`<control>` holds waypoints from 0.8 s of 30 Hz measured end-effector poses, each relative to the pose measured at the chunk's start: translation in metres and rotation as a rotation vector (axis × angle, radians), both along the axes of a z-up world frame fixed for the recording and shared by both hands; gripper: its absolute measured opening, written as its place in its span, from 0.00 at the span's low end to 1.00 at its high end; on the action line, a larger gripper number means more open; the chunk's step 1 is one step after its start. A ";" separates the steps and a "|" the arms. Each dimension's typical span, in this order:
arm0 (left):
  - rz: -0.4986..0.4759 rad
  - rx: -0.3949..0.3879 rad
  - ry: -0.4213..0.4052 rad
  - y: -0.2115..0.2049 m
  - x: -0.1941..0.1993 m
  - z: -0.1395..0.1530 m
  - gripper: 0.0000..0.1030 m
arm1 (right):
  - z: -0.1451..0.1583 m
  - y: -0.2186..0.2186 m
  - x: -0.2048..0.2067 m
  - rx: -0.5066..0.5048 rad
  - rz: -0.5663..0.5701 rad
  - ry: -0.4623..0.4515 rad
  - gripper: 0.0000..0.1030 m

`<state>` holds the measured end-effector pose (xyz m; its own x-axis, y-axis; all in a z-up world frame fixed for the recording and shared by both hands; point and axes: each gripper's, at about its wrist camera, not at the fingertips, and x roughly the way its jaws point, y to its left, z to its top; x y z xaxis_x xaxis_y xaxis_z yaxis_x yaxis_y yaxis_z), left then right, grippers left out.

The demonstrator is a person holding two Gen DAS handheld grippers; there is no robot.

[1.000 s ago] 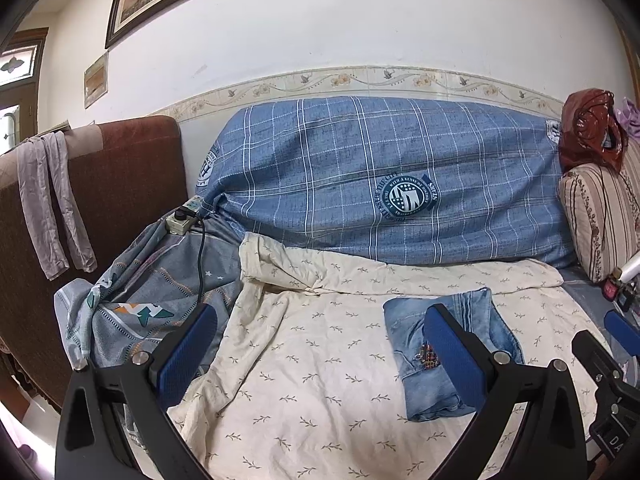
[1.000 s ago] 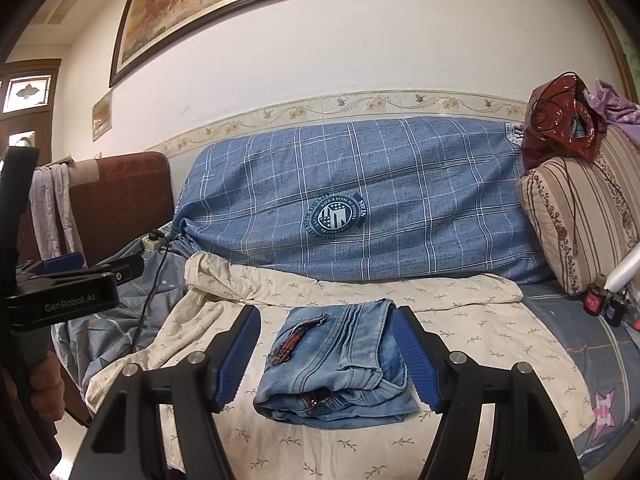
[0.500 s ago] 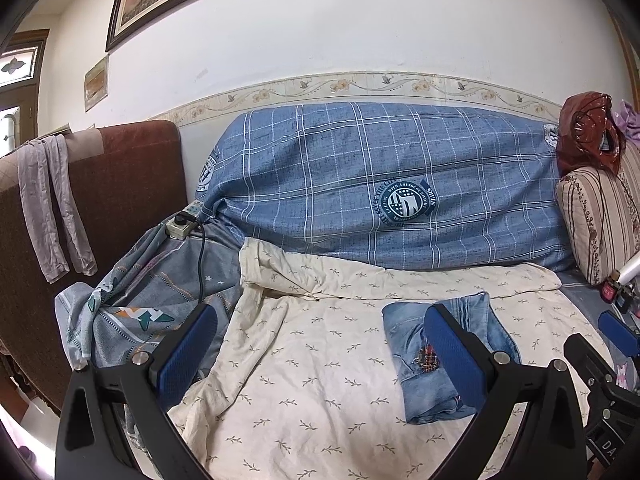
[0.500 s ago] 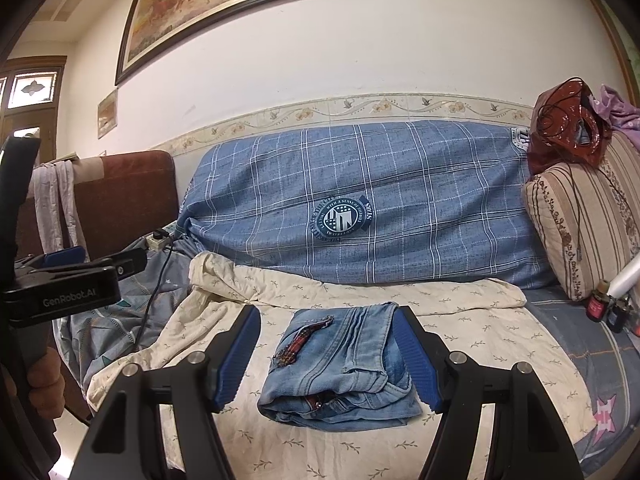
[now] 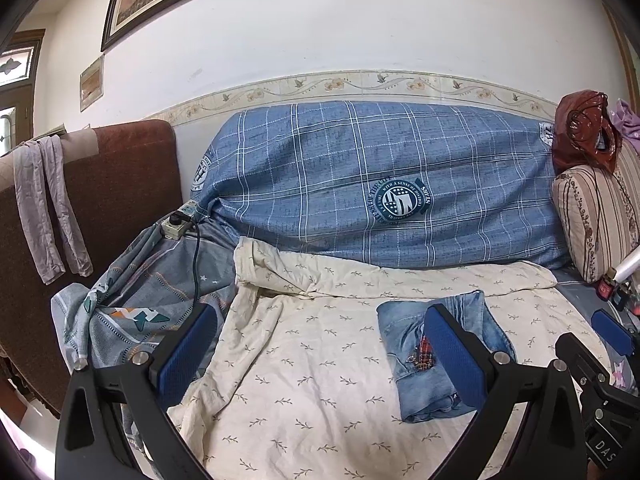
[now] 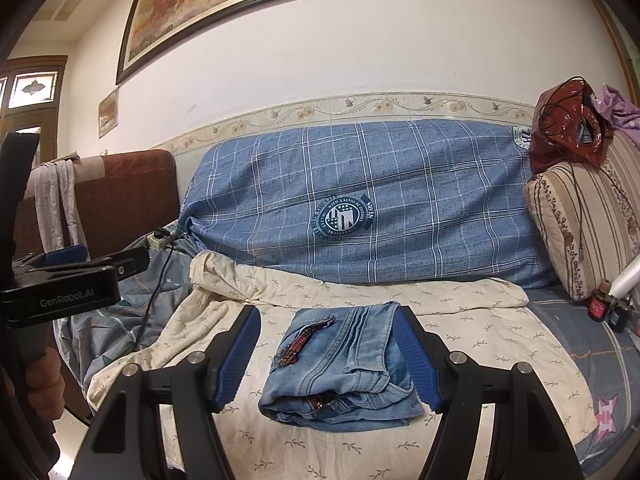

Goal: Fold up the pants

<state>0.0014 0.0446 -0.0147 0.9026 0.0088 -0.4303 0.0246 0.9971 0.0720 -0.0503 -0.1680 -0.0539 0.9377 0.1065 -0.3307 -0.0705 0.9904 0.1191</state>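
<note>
My right gripper (image 6: 326,356) and left gripper (image 5: 320,356) gaped wide, empty; the folded jeans (image 6: 340,372) lay lower centre on the cream sheet (image 6: 480,344).

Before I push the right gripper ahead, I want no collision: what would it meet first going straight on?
Probably the folded jeans, lying between the right gripper's open fingers on the cream sheet; depth is unclear.
</note>
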 end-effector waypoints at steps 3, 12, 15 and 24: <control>0.000 -0.003 -0.001 0.000 -0.001 0.000 1.00 | 0.001 0.000 0.000 0.001 0.002 -0.003 0.70; -0.013 -0.002 0.001 0.000 -0.001 0.000 1.00 | -0.001 0.002 0.001 -0.004 0.007 0.000 0.70; -0.016 0.001 0.002 0.000 0.000 -0.001 1.00 | -0.002 0.003 0.002 -0.011 0.011 0.000 0.70; -0.034 -0.006 0.021 -0.001 0.010 -0.004 1.00 | -0.004 0.001 0.016 -0.010 0.014 0.013 0.70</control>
